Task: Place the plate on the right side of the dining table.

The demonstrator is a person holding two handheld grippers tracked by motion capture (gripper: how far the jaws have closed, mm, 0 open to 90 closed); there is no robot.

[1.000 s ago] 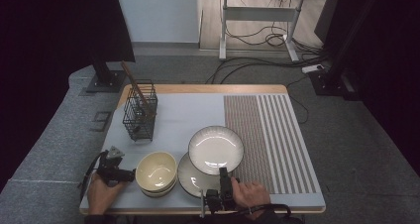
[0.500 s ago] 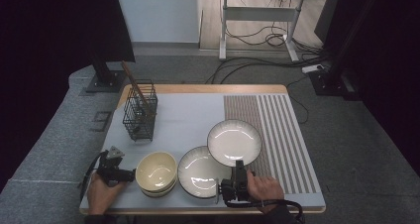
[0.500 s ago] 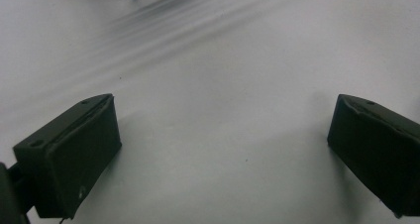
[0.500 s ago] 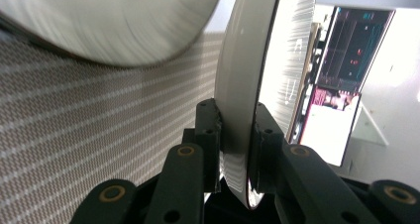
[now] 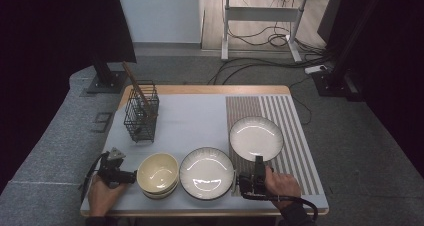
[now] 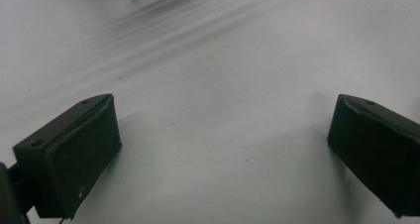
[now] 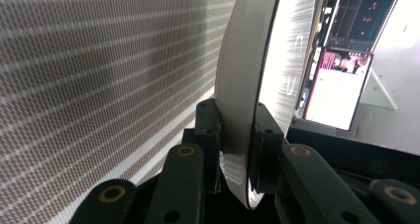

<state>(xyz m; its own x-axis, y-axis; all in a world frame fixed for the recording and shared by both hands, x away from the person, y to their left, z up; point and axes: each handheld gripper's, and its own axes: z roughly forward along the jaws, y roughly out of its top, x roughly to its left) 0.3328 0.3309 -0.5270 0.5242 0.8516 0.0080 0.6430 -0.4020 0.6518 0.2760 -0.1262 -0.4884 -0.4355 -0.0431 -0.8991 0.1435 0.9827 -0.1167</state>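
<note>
Two jaws of the right gripper [image 7: 236, 149] pinch the round white plate's [image 5: 256, 138] rim; left gripper [image 6: 223, 154] gapes wide over the pale mat [image 6: 223, 60], empty.

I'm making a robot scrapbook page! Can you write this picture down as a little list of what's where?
held thing: white plate, rim pinched by right hand-held gripper, above the striped mat
left hand-held gripper: open, holding nothing, beside stacked bowls
middle: ribbed plate flat on table
back left: wire basket with sticks
</note>
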